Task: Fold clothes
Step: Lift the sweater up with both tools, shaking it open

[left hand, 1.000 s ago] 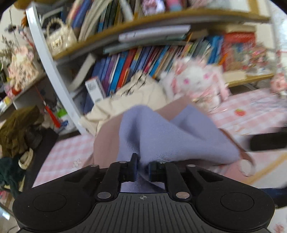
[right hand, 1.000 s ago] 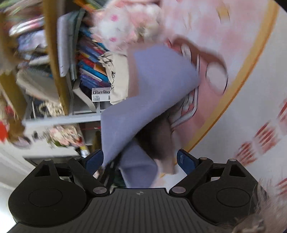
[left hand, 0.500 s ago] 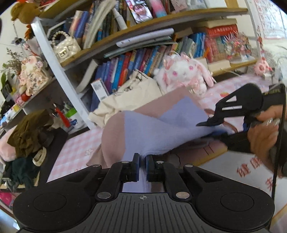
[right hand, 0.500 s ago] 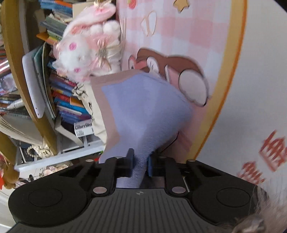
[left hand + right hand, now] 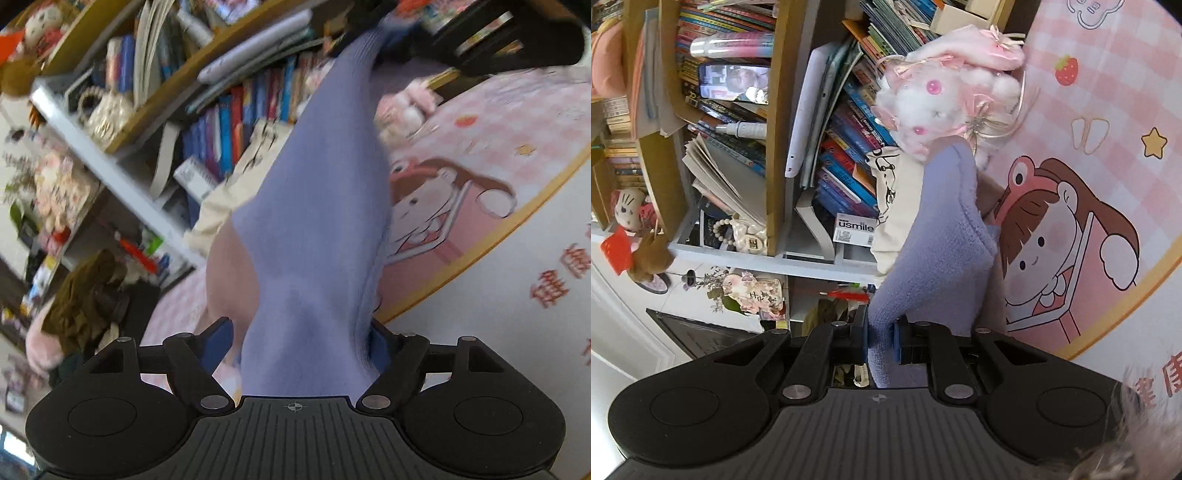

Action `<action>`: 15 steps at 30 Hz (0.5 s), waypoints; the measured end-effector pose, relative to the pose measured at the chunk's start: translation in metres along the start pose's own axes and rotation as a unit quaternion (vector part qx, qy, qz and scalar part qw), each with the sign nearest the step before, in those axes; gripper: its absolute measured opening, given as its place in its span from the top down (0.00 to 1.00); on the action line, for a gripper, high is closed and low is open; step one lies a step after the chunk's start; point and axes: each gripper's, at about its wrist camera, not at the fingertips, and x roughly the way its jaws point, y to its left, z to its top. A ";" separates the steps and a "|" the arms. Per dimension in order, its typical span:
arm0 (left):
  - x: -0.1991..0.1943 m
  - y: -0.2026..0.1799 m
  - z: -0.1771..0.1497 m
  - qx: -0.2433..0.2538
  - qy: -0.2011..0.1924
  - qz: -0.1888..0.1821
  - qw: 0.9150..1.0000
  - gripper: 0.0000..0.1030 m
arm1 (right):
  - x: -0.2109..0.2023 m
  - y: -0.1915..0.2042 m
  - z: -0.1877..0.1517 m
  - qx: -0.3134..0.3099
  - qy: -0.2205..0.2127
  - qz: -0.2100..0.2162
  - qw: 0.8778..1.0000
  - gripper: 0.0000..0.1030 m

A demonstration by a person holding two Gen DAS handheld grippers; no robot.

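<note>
Bookshelf [image 5: 775,155] with wooden boards and white uprights, packed with books [image 5: 849,173] — upright and stacked, some loose papers. A white-and-pink plush rabbit [image 5: 938,99] sits at its foot beside a cream tote bag [image 5: 890,206]. A small pearl-handled bag [image 5: 750,232] and figurines occupy one shelf. Floor covered by a pink checked mat [image 5: 1108,92] printed with a cartoon girl, strawberry and star, edged in a gold band. Dark clothing heaped at the left wrist view's edge [image 5: 88,295]. Daylight — even, bright.
</note>
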 end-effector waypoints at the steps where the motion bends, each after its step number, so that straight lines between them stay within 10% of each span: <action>1: -0.002 0.002 0.000 -0.013 -0.003 -0.004 1.000 0.25 | 0.001 -0.001 0.001 0.002 0.000 -0.002 1.000 0.88; 9: -0.013 -0.023 -0.006 -0.009 -0.031 -0.041 0.999 0.16 | 0.000 0.008 -0.001 -0.005 0.014 -0.007 1.000 0.88; 15: 0.017 -0.018 -0.008 -0.025 -0.016 -0.002 1.000 0.19 | -0.006 0.004 0.005 -0.001 0.011 -0.017 1.000 0.88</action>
